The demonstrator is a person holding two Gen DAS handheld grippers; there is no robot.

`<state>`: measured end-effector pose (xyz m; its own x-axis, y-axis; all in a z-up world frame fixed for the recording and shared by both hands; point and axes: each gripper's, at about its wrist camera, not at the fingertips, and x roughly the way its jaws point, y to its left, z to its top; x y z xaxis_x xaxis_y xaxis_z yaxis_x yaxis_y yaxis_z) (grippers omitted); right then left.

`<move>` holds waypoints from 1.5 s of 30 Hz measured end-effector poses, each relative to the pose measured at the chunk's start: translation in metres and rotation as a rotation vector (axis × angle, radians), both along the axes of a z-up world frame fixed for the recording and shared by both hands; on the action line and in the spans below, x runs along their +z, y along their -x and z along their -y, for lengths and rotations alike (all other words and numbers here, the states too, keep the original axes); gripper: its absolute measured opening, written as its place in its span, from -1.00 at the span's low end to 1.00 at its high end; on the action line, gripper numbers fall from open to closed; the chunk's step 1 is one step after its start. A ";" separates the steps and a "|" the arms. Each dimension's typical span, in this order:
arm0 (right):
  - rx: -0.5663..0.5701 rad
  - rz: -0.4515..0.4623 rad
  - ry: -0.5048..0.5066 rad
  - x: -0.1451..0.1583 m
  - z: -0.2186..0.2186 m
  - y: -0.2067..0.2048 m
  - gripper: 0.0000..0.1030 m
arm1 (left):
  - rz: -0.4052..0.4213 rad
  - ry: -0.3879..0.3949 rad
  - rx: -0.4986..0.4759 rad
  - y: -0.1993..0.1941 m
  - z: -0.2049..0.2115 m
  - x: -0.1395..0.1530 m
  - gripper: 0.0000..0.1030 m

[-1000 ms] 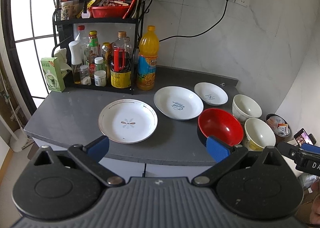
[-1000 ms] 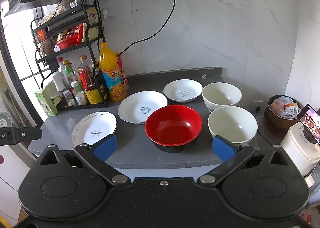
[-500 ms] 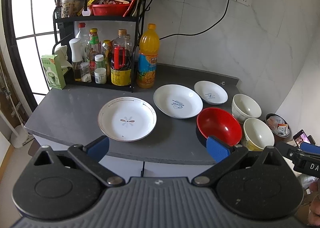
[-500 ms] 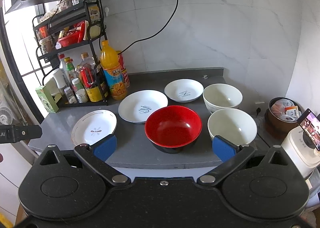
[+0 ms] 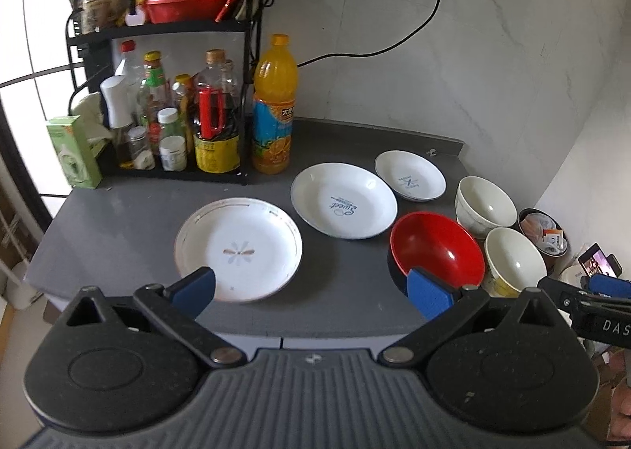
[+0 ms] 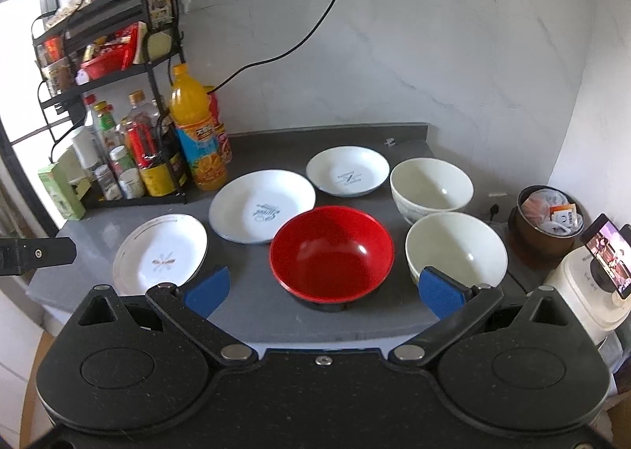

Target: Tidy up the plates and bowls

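Note:
On the grey counter (image 5: 118, 220) lie a gold-rimmed white plate (image 5: 238, 247), a larger white plate with blue lettering (image 5: 343, 202) and a small white plate (image 5: 410, 176). A red bowl (image 5: 435, 251) stands right of them, with two white bowls (image 5: 485, 206) (image 5: 514, 261) beyond it. My left gripper (image 5: 311, 289) hovers open over the counter's front edge, between the gold-rimmed plate and the red bowl. My right gripper (image 6: 321, 291) is open too, its blue pads flanking the red bowl (image 6: 331, 251) from the near side without touching. Nothing is held.
A black rack (image 5: 165, 66) of bottles and an orange juice bottle (image 5: 274, 105) stand at the back left. A power cord (image 6: 315, 34) hangs on the wall. Right of the counter are a brown bin (image 6: 546, 224), a white appliance (image 6: 583, 299) and a phone (image 6: 609, 255).
Both grippers have moved forward and slightly down toward the counter, so the dishes look closer. Neither gripper's jaws have changed and no dish has moved.

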<state>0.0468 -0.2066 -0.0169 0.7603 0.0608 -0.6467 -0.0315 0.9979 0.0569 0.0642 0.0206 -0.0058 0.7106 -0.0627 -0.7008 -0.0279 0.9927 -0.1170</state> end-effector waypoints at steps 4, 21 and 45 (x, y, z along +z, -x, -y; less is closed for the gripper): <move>-0.063 0.002 -0.029 0.005 -0.007 -0.016 1.00 | -0.002 -0.003 -0.057 -0.030 -0.011 -0.005 0.99; -0.234 -0.066 -0.031 -0.009 -0.044 -0.057 1.00 | -0.012 -0.040 -0.247 -0.123 -0.040 -0.021 0.99; -0.075 -0.114 -0.069 -0.043 0.070 -0.118 0.66 | -0.057 -0.073 -0.171 -0.176 0.076 -0.040 0.92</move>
